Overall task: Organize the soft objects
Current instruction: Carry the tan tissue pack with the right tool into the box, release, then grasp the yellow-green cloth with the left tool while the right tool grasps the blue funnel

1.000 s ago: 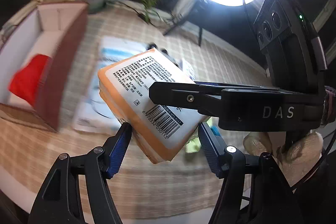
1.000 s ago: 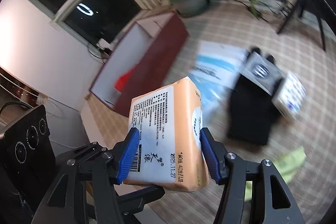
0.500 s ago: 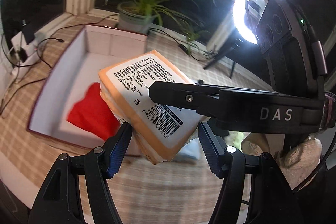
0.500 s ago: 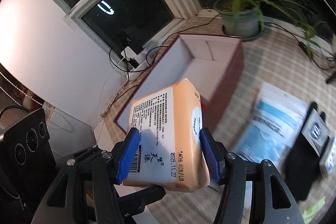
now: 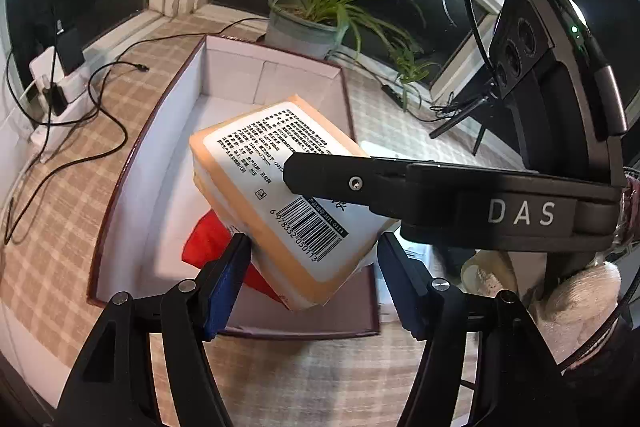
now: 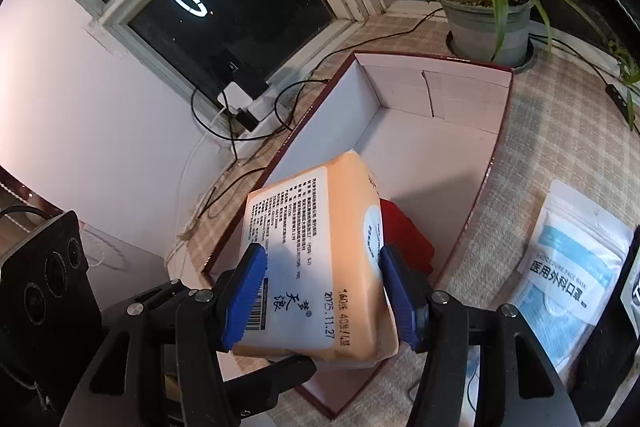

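An orange tissue pack with a white label and barcode is held in the air over the open red-walled box. Both grippers grip it: my left gripper holds its lower end and my right gripper squeezes its sides. The right gripper's finger crosses the pack's label in the left wrist view. The pack also shows in the right wrist view, above the box. A red cloth lies on the box's white floor, partly hidden by the pack.
A potted plant stands behind the box. Cables and a power strip lie at the left on the checked tablecloth. A bag of face masks lies right of the box, with a black item at the right edge.
Both grippers carried the tissue pack left, from above the mask bag to over the open box. The grip on the pack is unchanged.
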`<state>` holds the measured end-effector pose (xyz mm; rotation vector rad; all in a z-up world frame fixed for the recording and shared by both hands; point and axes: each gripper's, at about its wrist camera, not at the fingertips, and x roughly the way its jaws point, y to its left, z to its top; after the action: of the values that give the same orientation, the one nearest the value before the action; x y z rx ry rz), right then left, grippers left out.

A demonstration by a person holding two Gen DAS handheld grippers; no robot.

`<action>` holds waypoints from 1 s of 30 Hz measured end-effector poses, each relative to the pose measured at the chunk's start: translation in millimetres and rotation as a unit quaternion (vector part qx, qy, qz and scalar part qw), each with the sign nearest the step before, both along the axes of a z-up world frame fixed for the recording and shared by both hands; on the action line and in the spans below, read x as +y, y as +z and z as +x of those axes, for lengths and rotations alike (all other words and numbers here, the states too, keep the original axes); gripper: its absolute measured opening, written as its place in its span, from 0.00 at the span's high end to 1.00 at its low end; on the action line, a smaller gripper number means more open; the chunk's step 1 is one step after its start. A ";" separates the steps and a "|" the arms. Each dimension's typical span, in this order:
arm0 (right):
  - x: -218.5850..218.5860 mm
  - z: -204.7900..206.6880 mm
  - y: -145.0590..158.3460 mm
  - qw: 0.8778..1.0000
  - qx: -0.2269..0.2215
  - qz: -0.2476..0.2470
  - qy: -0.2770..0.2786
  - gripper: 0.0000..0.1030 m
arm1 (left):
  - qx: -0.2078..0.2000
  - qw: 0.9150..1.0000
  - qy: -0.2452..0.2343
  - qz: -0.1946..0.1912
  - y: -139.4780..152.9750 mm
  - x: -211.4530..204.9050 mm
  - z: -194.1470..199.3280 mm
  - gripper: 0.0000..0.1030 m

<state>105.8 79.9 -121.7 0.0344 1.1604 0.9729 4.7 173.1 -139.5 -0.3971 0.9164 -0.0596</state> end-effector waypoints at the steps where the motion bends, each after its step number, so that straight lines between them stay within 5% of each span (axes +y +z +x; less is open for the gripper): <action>1: 3.1 1.9 -1.9 1.000 -0.001 -0.002 0.001 0.46 | 0.002 1.000 0.001 0.000 -2.8 2.5 1.2 0.37; 7: 8.5 3.9 0.4 0.999 -0.039 -0.019 -0.016 0.42 | 0.003 1.000 0.016 0.009 -4.5 12.7 1.2 0.38; 15: -27.2 -10.7 12.3 0.997 -0.047 0.020 -0.057 0.40 | -0.020 0.999 0.018 0.017 11.1 10.7 -14.8 0.38; 30: -176.5 -71.7 16.5 0.983 -0.097 0.039 -0.150 0.37 | -0.050 0.997 -0.048 0.018 26.2 -63.1 -22.6 0.38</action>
<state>34.1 -96.6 -105.2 0.1681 0.9071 0.7360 -17.8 110.0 -113.2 -0.3143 0.8363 -0.1489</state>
